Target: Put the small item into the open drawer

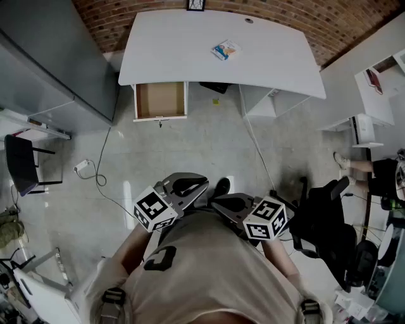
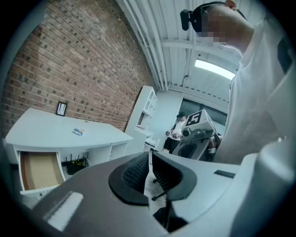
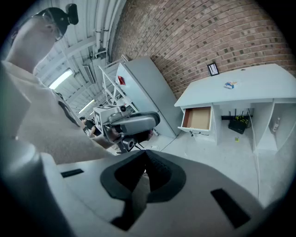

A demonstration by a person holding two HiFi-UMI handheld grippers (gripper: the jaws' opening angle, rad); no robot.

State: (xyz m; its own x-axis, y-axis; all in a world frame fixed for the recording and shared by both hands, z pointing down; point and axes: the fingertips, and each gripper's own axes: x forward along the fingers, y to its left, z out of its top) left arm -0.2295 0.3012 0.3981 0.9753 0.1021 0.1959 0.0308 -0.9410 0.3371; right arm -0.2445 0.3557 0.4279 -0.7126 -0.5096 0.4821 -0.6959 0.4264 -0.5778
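The small item (image 1: 225, 49), a blue and white packet, lies on the white desk (image 1: 190, 44) toward its right side. It also shows in the left gripper view as a small packet (image 2: 78, 132) and in the right gripper view as a packet (image 3: 230, 84). The open drawer (image 1: 161, 100) hangs under the desk's left end, its brown bottom bare; it appears as drawer (image 2: 39, 171) and drawer (image 3: 198, 118). Both grippers are held close to the person's chest, far from the desk. My left gripper (image 1: 183, 190) (image 2: 150, 155) is shut and holds nothing. My right gripper (image 1: 231, 205) (image 3: 145, 155) is shut and holds nothing.
A grey cabinet (image 1: 44, 57) stands left of the desk. A black office chair (image 1: 323, 221) is at my right. A cable (image 1: 95, 174) runs over the floor on the left. A small picture frame (image 1: 196, 5) stands at the desk's back edge. A black router (image 3: 238, 124) sits under the desk.
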